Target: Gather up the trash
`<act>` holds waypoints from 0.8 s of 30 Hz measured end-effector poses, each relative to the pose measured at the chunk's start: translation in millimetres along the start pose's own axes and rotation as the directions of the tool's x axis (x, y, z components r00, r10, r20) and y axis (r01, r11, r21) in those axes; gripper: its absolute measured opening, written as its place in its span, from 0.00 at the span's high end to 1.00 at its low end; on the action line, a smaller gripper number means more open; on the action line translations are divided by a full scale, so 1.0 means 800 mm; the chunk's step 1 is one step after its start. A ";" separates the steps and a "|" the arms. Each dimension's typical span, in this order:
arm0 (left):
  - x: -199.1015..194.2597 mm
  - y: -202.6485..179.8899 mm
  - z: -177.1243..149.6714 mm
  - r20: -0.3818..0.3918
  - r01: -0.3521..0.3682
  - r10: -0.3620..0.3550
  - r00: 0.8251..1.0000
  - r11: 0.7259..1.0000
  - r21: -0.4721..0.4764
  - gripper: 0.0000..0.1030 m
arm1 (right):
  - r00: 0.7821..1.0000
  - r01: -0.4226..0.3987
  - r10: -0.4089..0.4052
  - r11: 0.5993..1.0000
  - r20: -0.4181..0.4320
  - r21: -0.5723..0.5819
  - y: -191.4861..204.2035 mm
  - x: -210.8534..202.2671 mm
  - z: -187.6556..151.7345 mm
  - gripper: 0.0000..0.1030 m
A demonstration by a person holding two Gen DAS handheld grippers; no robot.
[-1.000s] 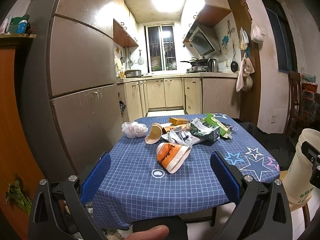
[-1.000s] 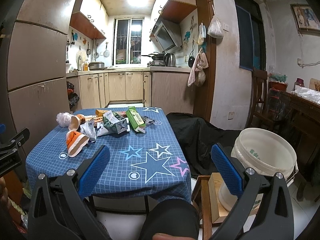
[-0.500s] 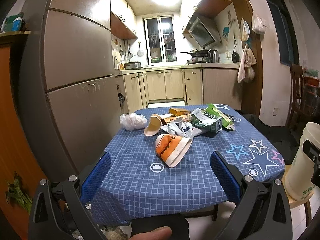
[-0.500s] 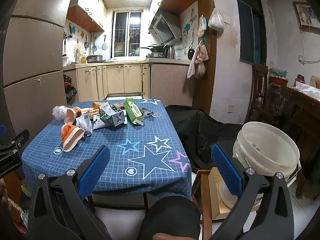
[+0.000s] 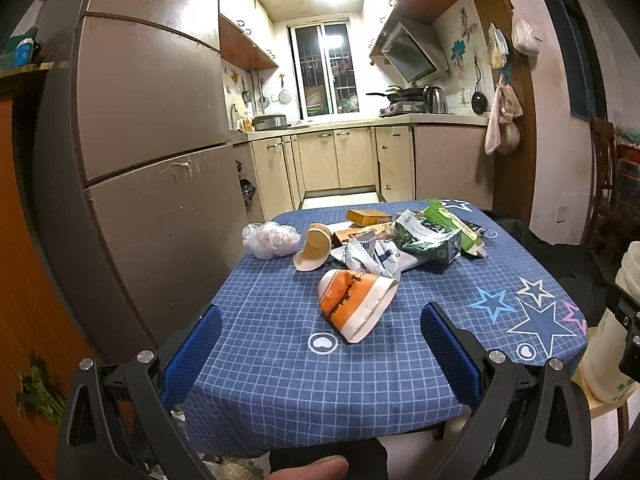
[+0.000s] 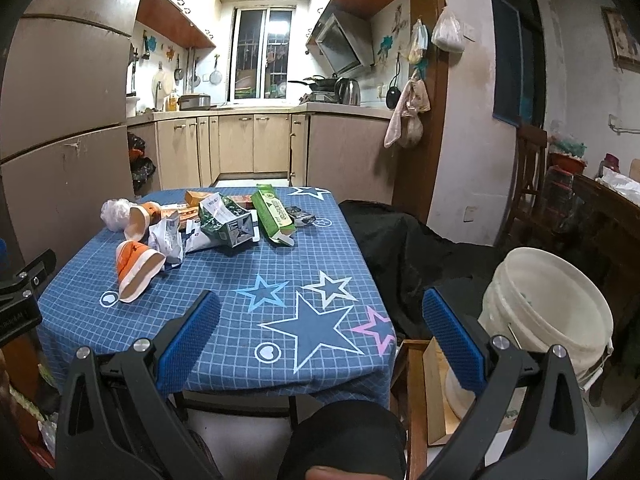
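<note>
The left claw [image 5: 320, 344] is held level at the near edge of the counter [image 5: 280, 376], its blue pads spread wide and holding nothing. Just ahead of it, between the pads, lies a crushed orange-and-white paper cup [image 5: 354, 304] on its side. Beyond the cup sits the rest of the trash: a crumpled clear plastic bag [image 5: 270, 238], a tan cup [image 5: 314, 246], white wrappers [image 5: 372, 256] and a green carton [image 5: 430, 240]; their printing is too small to read. The right claw [image 6: 320, 340] is also wide open and empty, level, over the counter's near right corner, with a white bucket [image 6: 548, 312] to its right. Compared with a second ago, both claws have come closer to the counter, and the orange cup now looms larger.
</note>
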State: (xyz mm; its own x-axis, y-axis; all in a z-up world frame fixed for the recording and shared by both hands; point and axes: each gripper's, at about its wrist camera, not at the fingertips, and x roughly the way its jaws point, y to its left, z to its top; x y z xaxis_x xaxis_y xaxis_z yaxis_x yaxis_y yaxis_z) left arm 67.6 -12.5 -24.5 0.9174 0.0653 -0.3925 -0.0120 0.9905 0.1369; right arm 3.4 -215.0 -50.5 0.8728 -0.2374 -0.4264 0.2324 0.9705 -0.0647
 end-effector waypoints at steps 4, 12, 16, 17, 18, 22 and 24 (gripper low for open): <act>0.008 0.002 0.002 -0.012 -0.006 0.006 1.000 1.000 -0.004 0.03 | 1.000 -0.005 0.005 1.000 -0.006 -0.012 0.005 0.007 0.003 0.05; 0.021 0.001 0.000 -0.028 -0.017 0.017 0.999 1.000 0.005 0.03 | 1.000 -0.011 0.011 1.000 -0.029 -0.027 0.012 0.021 0.003 0.05; 0.028 0.002 -0.001 -0.037 -0.020 0.020 0.999 1.000 0.010 0.03 | 0.999 -0.020 0.018 0.999 -0.039 -0.039 0.018 0.030 0.006 0.05; 0.031 0.003 -0.002 -0.044 -0.021 0.022 0.999 1.000 0.014 0.03 | 0.999 -0.024 0.022 0.999 -0.041 -0.045 0.021 0.033 0.007 0.05; 0.036 0.005 -0.005 -0.053 -0.026 0.027 0.998 1.000 0.017 0.03 | 0.999 -0.028 0.026 0.998 -0.044 -0.052 0.024 0.036 0.008 0.05; 0.053 0.021 -0.017 -0.093 -0.066 0.068 0.993 0.998 0.016 0.03 | 0.997 -0.058 0.053 0.995 -0.061 -0.086 0.039 0.053 0.011 0.05; 0.063 0.033 -0.023 -0.116 -0.081 0.080 0.990 0.997 -0.003 0.03 | 0.994 -0.082 0.075 0.991 -0.075 -0.103 0.048 0.064 0.012 0.05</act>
State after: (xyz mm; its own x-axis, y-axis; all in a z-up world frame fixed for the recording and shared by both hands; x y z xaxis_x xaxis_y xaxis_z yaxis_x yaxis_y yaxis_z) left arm 105.9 19.3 -57.5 0.8610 0.1577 -0.4835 -0.0871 0.9824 0.1652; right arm 61.4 -190.1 -66.1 0.8530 -0.1605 -0.4966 0.1143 0.9859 -0.1223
